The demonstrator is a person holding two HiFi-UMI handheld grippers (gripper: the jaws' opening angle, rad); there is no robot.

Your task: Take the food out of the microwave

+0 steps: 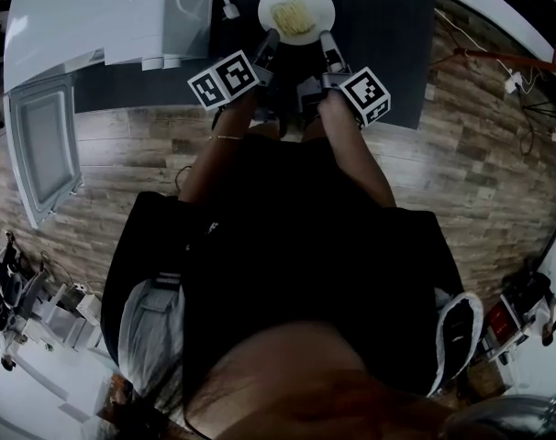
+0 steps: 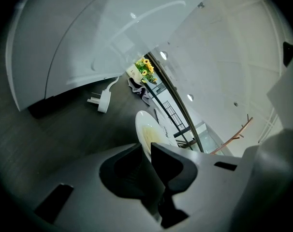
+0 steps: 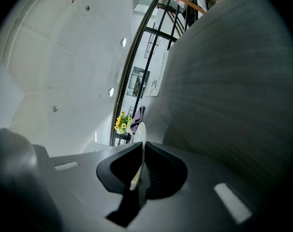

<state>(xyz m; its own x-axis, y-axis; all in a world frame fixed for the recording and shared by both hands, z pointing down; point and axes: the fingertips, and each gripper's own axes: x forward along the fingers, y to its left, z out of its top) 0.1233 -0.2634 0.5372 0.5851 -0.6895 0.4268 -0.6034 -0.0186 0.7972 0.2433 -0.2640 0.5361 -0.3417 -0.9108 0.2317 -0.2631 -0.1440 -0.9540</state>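
Left claw [image 2: 146, 150], right claw [image 3: 142, 154] on plate [image 1: 321, 0]

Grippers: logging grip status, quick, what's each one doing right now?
Left gripper: jaws closed on the plate rim.
Right gripper: jaws closed on the same plate.

White plug [image 2: 104, 100] on dark tabletop [image 2: 64, 129], yellow flowers [image 2: 146, 69] beyond, wooden floor [image 1: 480, 172]

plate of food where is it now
Top centre of the head view: the plate over the dark table, right of the microwave, rim pinched by left gripper and right gripper.
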